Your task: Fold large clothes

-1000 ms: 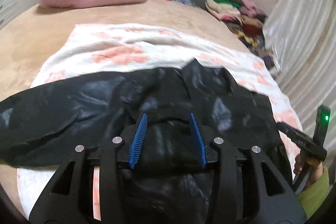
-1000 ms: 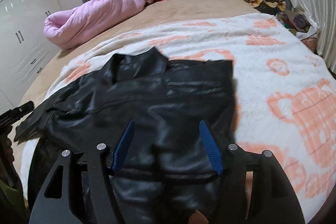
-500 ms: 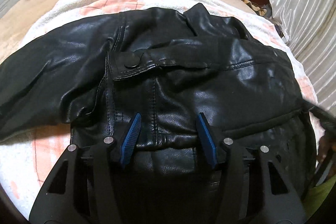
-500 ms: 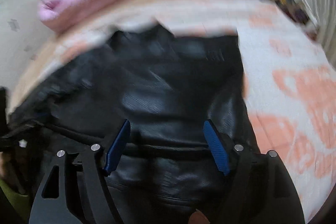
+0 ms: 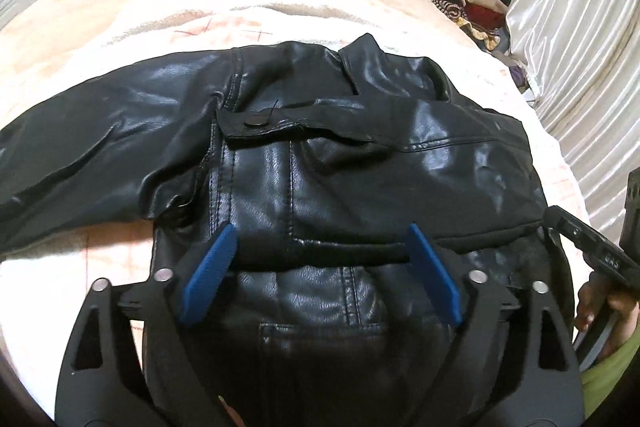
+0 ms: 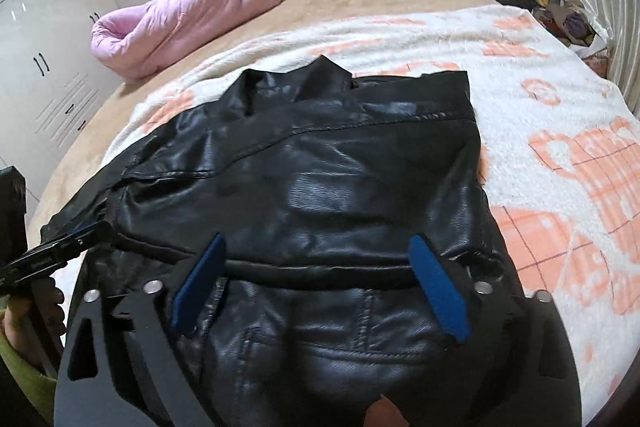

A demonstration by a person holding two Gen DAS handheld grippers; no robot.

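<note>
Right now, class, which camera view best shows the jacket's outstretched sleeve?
The left wrist view: the sleeve lies fully visible across the blanket. The right wrist view shows only a foreshortened strip of it at the jacket's far-left edge.

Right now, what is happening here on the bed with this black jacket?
A person holds a two-finger gripper in each hand and is folding a black leather jacket spread on a white and orange blanket on the bed. The left gripper and the right gripper are both open, each over the jacket's lower part where a fold runs across. One sleeve still lies stretched out to the side.
</note>
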